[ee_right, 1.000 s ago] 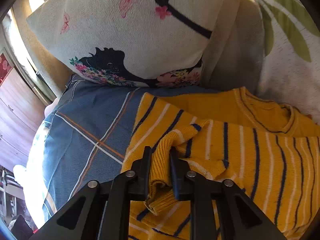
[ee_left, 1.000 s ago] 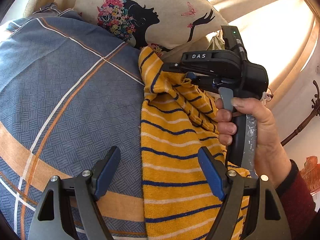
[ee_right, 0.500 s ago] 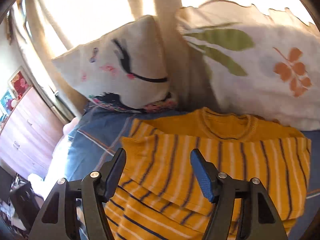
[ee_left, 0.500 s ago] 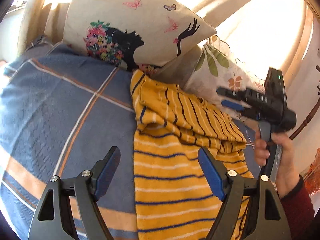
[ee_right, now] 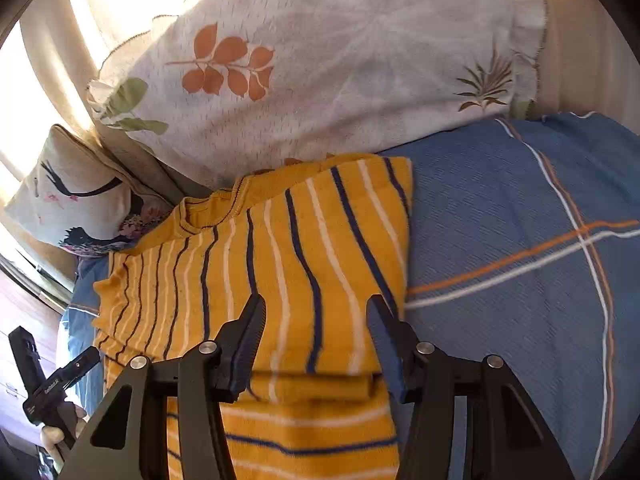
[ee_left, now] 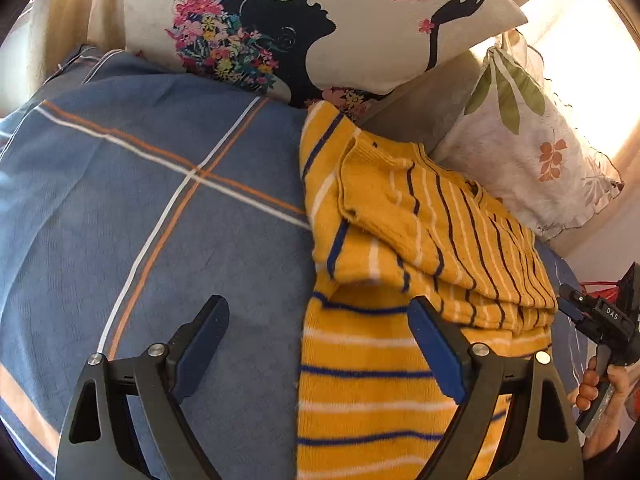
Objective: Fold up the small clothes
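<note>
Right gripper (ee_right: 316,336) had dropped the sleeve onto the yellow striped sweater (ee_right: 280,264), jaws empty and narrowing again; left gripper (ee_left: 316,344) widened, empty — sleeve fold done.

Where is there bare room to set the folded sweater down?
Two bare patches of blue bedspread: one to the left of the yellow sweater, below the printed pillow; one to its right, below the leaf pillow. It is crowded where the sweater's top edge meets both pillows.
</note>
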`<state>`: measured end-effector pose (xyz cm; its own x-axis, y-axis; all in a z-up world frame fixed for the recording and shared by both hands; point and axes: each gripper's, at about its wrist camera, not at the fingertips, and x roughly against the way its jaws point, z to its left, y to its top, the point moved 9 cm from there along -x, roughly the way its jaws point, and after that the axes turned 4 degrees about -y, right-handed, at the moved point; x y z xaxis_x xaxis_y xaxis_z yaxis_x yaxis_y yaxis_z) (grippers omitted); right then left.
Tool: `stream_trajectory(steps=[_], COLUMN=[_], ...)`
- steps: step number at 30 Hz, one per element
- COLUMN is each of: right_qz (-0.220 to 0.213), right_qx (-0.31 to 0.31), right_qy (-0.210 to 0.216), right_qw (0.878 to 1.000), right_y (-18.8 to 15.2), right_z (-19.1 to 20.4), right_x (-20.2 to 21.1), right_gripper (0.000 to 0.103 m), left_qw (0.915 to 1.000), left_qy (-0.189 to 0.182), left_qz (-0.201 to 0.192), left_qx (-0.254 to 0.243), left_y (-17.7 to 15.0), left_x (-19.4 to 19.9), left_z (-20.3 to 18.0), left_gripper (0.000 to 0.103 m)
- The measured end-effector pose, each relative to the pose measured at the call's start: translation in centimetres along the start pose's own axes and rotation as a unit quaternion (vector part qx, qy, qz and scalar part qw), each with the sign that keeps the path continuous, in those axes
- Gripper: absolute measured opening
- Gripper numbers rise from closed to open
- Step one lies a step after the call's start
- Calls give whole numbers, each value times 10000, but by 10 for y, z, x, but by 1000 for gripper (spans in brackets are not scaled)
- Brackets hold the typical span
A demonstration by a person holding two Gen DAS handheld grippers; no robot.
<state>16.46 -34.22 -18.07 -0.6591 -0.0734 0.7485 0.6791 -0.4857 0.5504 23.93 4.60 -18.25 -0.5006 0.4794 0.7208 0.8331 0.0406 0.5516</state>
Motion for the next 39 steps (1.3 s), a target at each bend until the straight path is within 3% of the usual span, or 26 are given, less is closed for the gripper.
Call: stream_trajectory(steps=[4,9,12,16,18,24,27,33,35,36,37,38,39], right_qz=[21,239,475,442,493,530,413,19,-96,-112,-103,-90,-94], right_qx=[-494,-1206,-1406,-1197,-1205,-817,-543,-385,-310,-252,-219,-220,-266], right_qy=[775,1645,1875,2185,2435,2518,2317,2162,2013,1888,1817,1799,1827], right_qw=[9958,9787,9710,9675,9611,9629,9704,9756,9790,9816,9831,9834,9828], right_y=[-49,-125,-172,-207,-220,-241,-250,-265,-267,-268,-269,-268,-267], right_z=[-18,-42,-44,-26,-15,19,33,45,45,45,44,43,42], right_x=[43,80,91,113,118,118,118,120,118,115,112,109,108], right_gripper=[60,60,61,61,62,63,63,62,43,36,20,12,12], left_qw=[9996,9933,9914,9883,9858,9722,9641,9647,9690,9729,9756,9759,9755], left_qy=[-260,-1012,-1188,-1427,-1577,-2225,-2527,-2510,-2357,-2190,-2054,-2030,-2044], left_qz=[107,522,533,534,569,644,688,761,699,684,669,624,537], left_qx=[-73,179,91,-27,-39,348,441,216,249,304,389,509,618], left_y=[-38,-93,-122,-152,-165,-193,-202,-220,-217,-214,-211,-208,-205], left_x=[34,63,76,91,97,118,125,112,108,105,102,102,105], left_z=[-2,-10,-22,-38,-44,-50,-59,-75,-74,-70,-64,-60,-56], left_gripper=[90,90,90,90,90,90,80,58,39,16,9,9,9])
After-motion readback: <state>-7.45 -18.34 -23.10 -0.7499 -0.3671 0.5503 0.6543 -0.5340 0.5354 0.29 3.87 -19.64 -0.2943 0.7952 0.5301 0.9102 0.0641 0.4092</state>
